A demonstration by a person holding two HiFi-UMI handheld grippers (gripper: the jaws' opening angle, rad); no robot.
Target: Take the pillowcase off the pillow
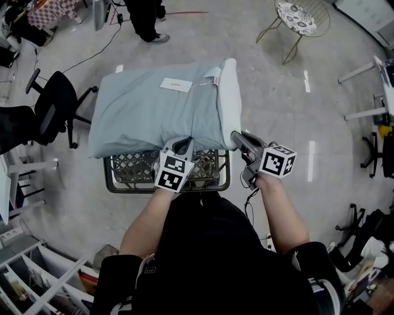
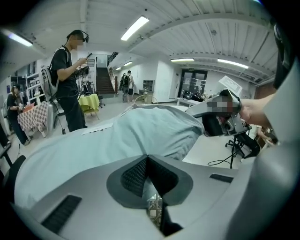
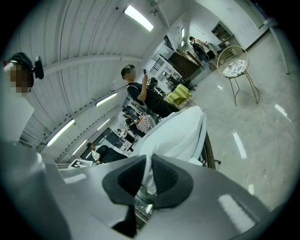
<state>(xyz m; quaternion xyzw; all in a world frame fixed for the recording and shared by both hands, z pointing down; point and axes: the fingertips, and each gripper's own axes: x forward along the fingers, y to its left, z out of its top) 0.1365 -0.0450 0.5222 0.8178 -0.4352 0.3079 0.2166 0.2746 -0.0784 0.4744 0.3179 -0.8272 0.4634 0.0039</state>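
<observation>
Nearest to the person, each gripper carries a cube with black and white square markers; these are patterns only, without letters.

The left gripper [image 1: 182, 145] has its jaws closed. Its tips sit at the near edge of the pillowcase [image 1: 148, 111], and in the left gripper view a thin strip of the pale cloth shows between the dark ribbed pads, so it grips the pillowcase there.

The right gripper [image 1: 236, 136] is also closed. In the right gripper view white cloth is pinched between its pads, so it holds the near corner of the pillow [image 1: 231, 92].

Under both grippers stands a wire basket [image 1: 129, 169] with a dark frame and a lattice wall. The pillow lies across the top of it and is wider than it on both sides.

The pillowcase is pale blue-grey, smooth, with soft folds. It covers most of the pillow. Only the right end of the pillow, which is white, comes out of the open side of the case.

On the upper face of the pillowcase lies a white rectangular label [image 1: 176, 85]. It has a small line of print, but this is too small to read.

Further away, on the shiny grey floor [image 1: 277, 111], there is a black office chair [image 1: 54, 101] at the left. A round chair with a patterned seat [image 1: 295, 17] stands at the far right. A person in dark clothes [image 1: 144, 21] stands beyond the pillow.
</observation>
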